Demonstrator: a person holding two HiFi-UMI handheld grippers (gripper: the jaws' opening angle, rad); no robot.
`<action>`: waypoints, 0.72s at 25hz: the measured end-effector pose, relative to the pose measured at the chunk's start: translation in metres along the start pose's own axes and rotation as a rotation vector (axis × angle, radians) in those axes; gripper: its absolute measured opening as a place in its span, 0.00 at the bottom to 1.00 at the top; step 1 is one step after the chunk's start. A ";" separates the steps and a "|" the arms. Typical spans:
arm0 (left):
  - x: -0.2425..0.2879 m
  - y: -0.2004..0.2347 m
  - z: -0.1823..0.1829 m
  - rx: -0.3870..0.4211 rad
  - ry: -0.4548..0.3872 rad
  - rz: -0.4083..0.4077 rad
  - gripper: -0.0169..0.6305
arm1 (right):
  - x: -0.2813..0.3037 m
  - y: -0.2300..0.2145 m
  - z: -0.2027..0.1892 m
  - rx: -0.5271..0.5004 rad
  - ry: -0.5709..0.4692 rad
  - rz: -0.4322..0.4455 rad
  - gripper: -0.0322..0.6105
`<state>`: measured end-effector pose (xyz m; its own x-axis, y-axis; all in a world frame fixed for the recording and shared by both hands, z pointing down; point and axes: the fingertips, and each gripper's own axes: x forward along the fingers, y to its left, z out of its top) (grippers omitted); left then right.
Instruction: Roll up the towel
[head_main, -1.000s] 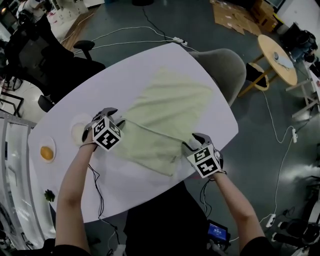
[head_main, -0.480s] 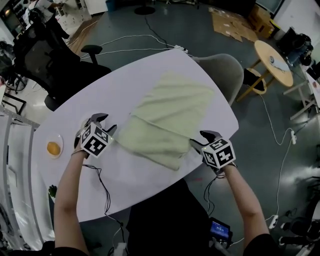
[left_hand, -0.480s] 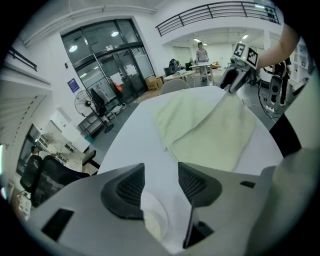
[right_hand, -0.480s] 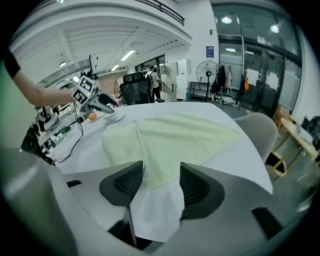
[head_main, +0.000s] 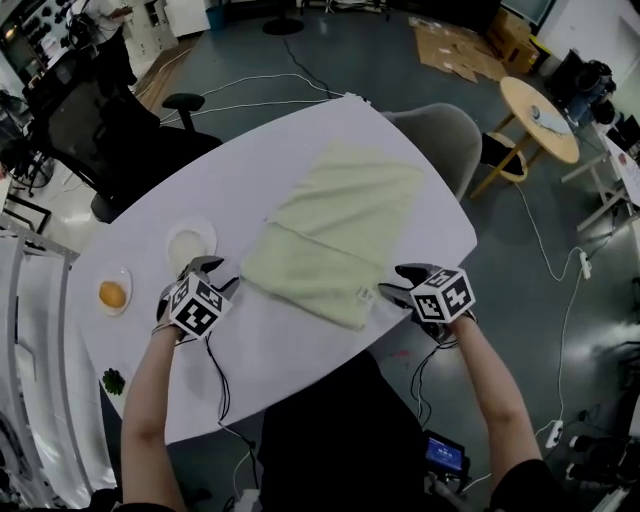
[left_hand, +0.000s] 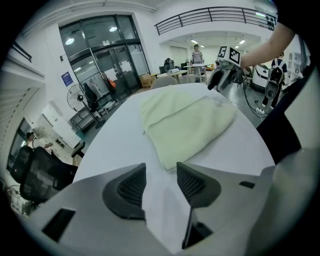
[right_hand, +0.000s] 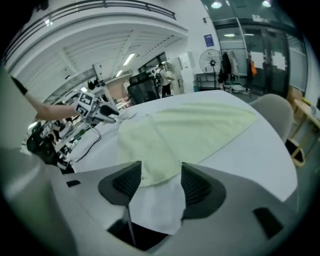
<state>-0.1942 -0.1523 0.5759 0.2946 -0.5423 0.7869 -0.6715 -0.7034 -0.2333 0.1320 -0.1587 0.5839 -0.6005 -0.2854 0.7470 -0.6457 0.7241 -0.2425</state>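
Towel (head_main: 335, 240) of pale green cloth lies flat on the white table (head_main: 250, 170), running from the person's edge toward the far right end. Its near part is folded back over itself into a thicker band, and the far part is a single layer with soft creases. The left gripper (head_main: 218, 277) hovers over bare table just off the band's left corner, apart from the cloth. Its jaws stand partly open and have just been closing a little; in the left gripper view only white tabletop shows between them, with the towel's corner lying beyond the tips. The right gripper (head_main: 392, 283) sits at the band's near right corner, close to the table's edge. Its jaws are also partly open and have just been widening. In the right gripper view the towel's corner shows in the gap at the tips, but neither pad presses on it, so the cloth lies loose. Each gripper points down at a slant toward the towel from its own side, the band stretching between them. Left of the left gripper stand a white plate (head_main: 190, 243) and, nearer the table's end, a dish (head_main: 112, 295) holding something orange. A grey chair (head_main: 440, 130) is at the far right side of the table, beside the towel's far end.
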 end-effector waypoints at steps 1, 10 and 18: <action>0.002 -0.004 -0.003 0.003 0.004 -0.007 0.35 | -0.001 0.010 -0.005 -0.054 0.010 -0.004 0.46; 0.010 -0.032 -0.010 0.354 0.010 -0.043 0.36 | -0.004 0.101 -0.040 -0.426 0.071 -0.011 0.44; 0.039 -0.045 -0.003 0.678 0.042 -0.018 0.36 | 0.027 0.127 -0.062 -0.532 0.136 -0.014 0.41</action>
<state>-0.1545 -0.1401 0.6185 0.2658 -0.5189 0.8125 -0.0878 -0.8523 -0.5156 0.0627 -0.0354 0.6120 -0.5048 -0.2391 0.8295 -0.3046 0.9484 0.0880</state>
